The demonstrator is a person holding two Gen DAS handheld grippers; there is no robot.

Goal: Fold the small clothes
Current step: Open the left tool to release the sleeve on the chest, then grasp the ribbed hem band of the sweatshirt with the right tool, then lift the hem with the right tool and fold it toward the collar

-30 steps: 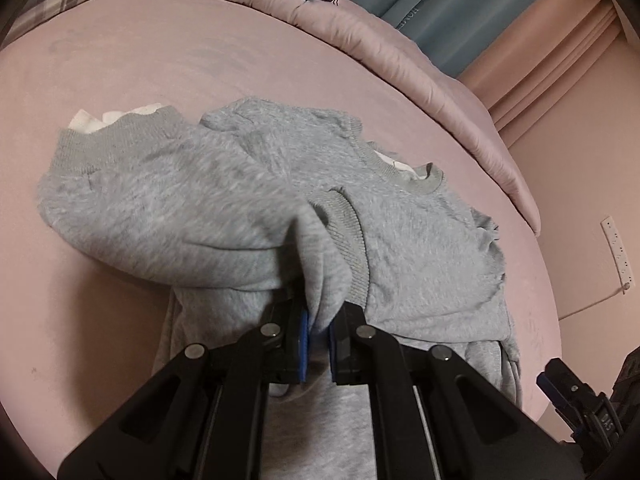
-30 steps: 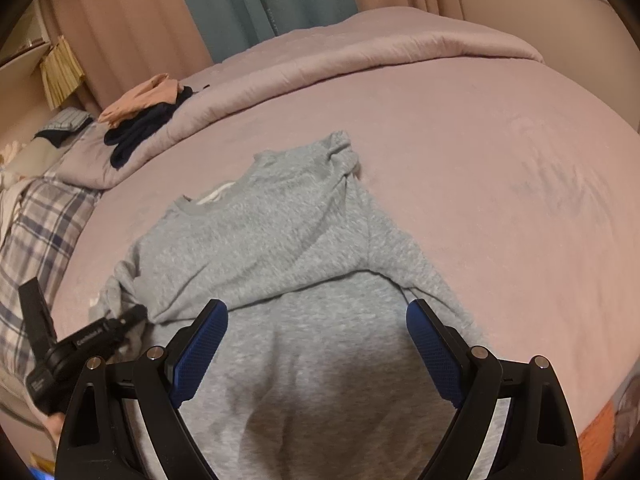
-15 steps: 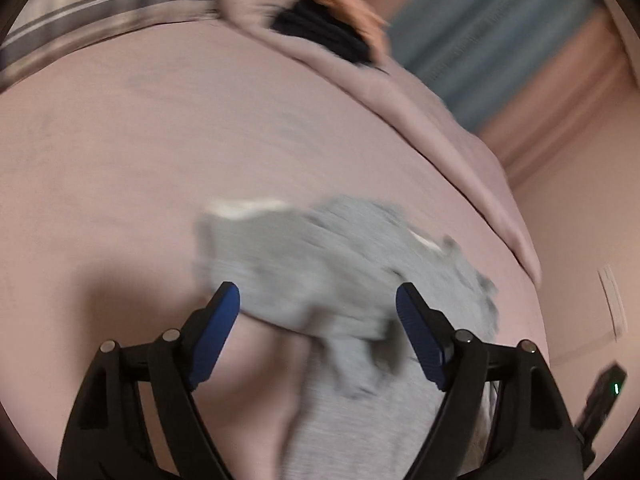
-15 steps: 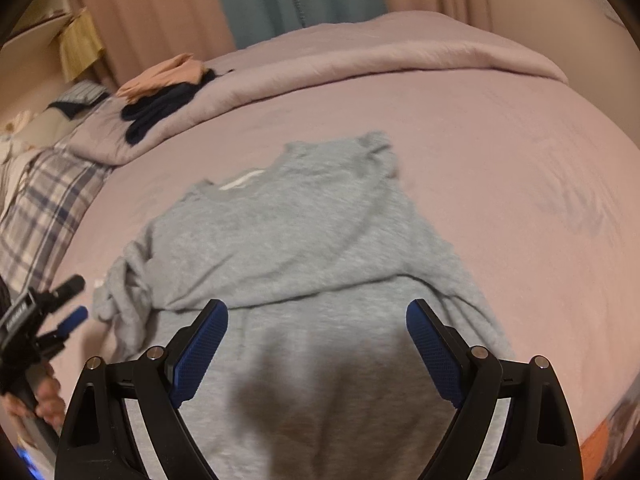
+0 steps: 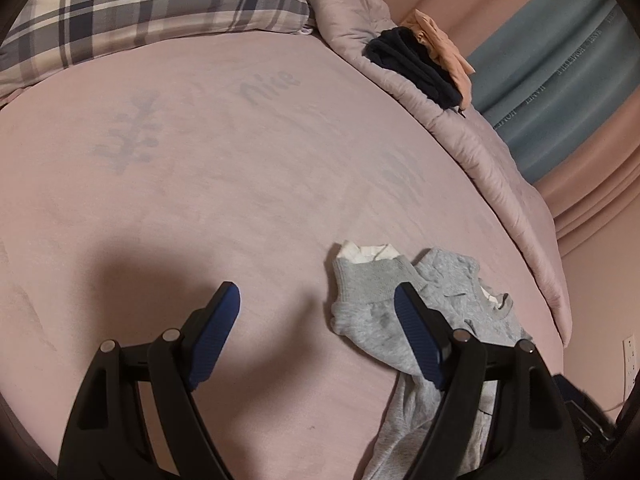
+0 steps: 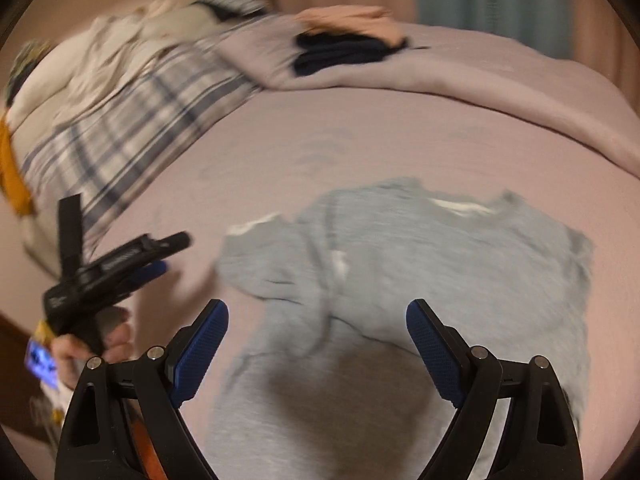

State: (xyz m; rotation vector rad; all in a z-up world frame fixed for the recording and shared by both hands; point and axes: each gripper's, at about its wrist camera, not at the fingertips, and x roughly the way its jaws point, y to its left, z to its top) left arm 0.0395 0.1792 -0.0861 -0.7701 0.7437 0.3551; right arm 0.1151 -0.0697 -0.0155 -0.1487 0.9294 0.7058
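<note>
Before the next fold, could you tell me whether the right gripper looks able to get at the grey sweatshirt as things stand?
Probably yes. The right gripper is open and empty, with the grey sweatshirt spread on the bed directly beneath and ahead of it, and the left gripper is off to the side.

The grey sweatshirt (image 5: 370, 322) is soft, matt, heathered knit cloth with a ribbed cuff and a white lining showing at it. The pink bedsheet (image 5: 248, 168) looks smooth and matt, faintly printed. The quilted pink comforter (image 5: 448, 120) is puffy cloth; the plaid pillow (image 5: 160, 4) is woven fabric. The left gripper (image 5: 316, 332) has matt black plastic arms, ridged blue pads (rubbery-looking) and small shiny metal pins.
</note>
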